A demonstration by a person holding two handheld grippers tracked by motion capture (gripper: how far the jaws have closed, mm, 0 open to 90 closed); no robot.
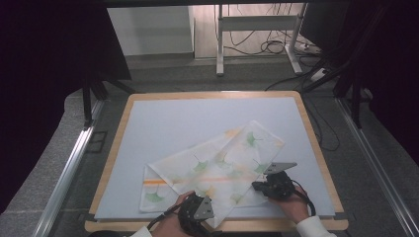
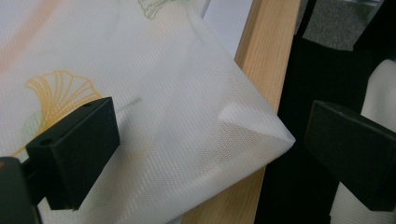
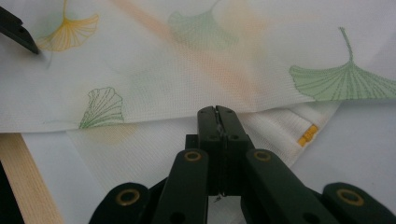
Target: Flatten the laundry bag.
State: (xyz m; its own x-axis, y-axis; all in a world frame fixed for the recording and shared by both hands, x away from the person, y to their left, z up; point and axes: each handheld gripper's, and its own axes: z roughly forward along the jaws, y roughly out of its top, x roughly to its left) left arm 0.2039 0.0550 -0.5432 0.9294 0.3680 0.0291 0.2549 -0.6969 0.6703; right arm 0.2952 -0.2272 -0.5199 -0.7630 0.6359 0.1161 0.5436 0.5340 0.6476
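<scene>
Fingers of the left gripper point(image 2: 210, 154) stand apart around the white leaf-printed mesh cloth's point(image 1: 217, 165) corner at the worktop's point(image 1: 148, 128) near edge; right gripper point(image 3: 218, 122) clamps its hem.

No readable text, label, brand, number or sign anywhere.

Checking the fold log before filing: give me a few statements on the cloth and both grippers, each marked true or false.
1. The left gripper has its jaws wide apart around a corner of the cloth. True.
2. The right gripper stands wide open. False: its jaws are shut together at the cloth's edge.
3. The cloth is printed with leaves in green and orange. True.
4. The cloth lies wholly on the grey mat. False: one corner reaches over the wooden table edge.
</scene>
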